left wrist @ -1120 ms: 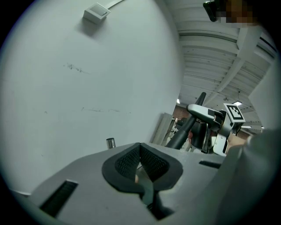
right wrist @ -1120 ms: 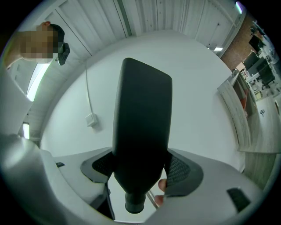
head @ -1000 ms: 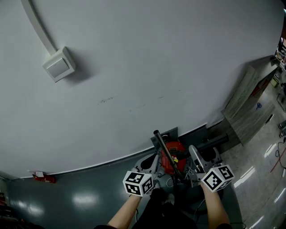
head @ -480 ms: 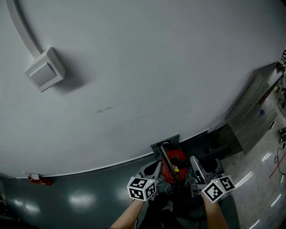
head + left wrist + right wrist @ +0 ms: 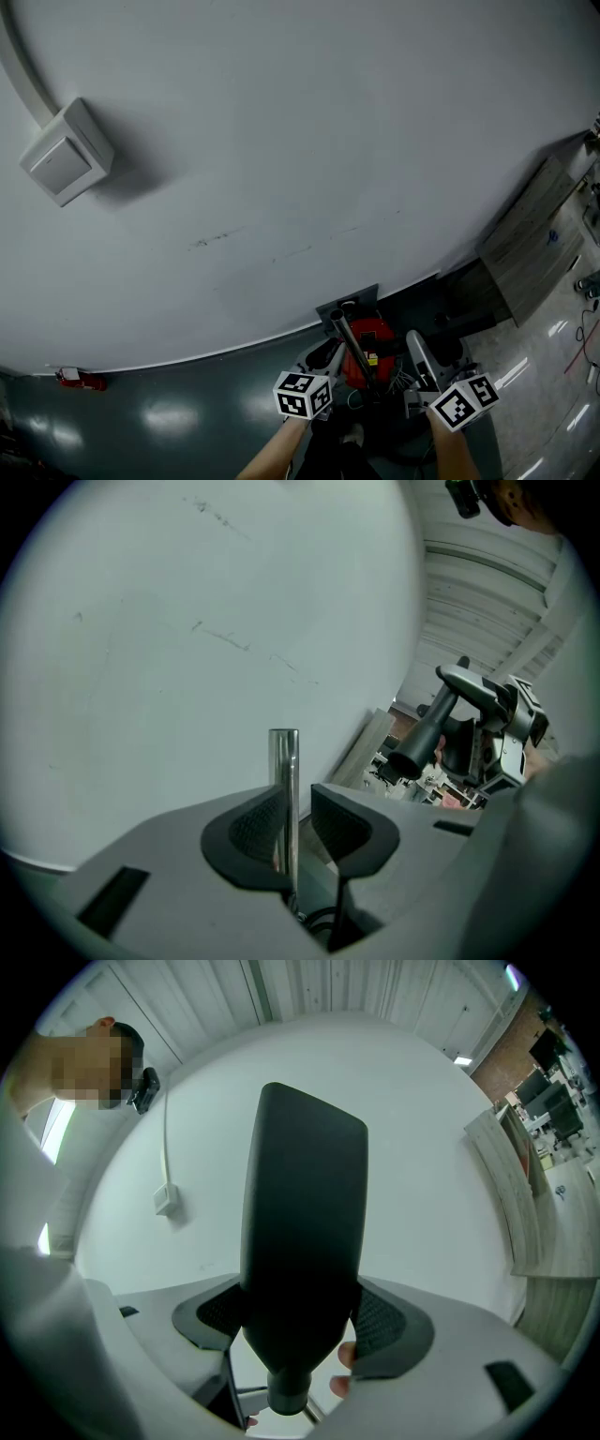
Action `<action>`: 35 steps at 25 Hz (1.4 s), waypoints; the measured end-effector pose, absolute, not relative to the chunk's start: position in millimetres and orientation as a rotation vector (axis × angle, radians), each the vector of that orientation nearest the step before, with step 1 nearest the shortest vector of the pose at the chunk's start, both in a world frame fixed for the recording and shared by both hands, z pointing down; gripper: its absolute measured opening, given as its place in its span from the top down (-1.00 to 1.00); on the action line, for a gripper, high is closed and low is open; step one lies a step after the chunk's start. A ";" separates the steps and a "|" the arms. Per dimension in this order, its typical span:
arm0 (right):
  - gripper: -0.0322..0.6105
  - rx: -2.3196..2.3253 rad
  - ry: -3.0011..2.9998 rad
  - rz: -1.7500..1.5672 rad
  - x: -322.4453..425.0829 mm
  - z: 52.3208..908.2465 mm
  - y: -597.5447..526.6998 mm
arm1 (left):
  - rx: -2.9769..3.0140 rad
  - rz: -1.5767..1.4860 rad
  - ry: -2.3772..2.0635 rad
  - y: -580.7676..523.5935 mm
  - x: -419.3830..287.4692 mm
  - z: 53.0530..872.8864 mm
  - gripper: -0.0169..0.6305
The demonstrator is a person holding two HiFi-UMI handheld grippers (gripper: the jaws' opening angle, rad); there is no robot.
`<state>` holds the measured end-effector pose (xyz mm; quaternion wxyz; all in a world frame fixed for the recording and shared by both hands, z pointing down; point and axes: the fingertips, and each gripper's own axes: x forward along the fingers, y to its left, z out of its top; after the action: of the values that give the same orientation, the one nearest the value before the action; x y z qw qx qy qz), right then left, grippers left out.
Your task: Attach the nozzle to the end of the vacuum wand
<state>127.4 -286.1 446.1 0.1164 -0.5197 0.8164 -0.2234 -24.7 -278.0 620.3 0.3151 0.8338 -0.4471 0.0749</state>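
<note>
The shiny metal vacuum wand (image 5: 283, 780) stands upright between the pads of my left gripper (image 5: 298, 817). Its jaws are opening: the tube leans on the left pad with a gap at the right one. In the head view the wand (image 5: 349, 342) rises in front of the red vacuum body (image 5: 370, 339), with my left gripper (image 5: 323, 364) beside it. My right gripper (image 5: 305, 1321) is shut on the black flat nozzle (image 5: 305, 1232), held upright with its round neck down. From the left gripper view that nozzle (image 5: 420, 735) hangs off to the right, apart from the wand.
A white wall fills most of each view, with a wall box (image 5: 64, 152) and its conduit at the upper left. A wooden board (image 5: 534, 239) leans at the right. A small red object (image 5: 73, 377) lies where the wall meets the dark floor (image 5: 169, 412).
The wand's top and my left gripper have sunk lower in the head view. My right gripper has drifted slightly right and down with the nozzle.
</note>
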 end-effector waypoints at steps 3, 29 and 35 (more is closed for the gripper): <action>-0.17 -1.532 2.394 -0.654 128.7 446.8 -288.5 | 2.163 0.195 -1.162 -284.8 -21.2 636.1 0.59; -0.17 -1.596 2.360 -0.676 143.7 457.0 -290.4 | 2.183 0.253 -1.040 -311.9 9.6 671.6 0.47; -0.17 -1.592 2.356 -0.645 146.4 442.9 -289.7 | 2.212 0.297 -1.022 -301.5 17.4 664.6 0.47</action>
<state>146.4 -289.7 442.9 0.1126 -0.5426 0.8028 -0.2199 17.4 -301.5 664.6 0.3366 0.8485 -0.3921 0.1138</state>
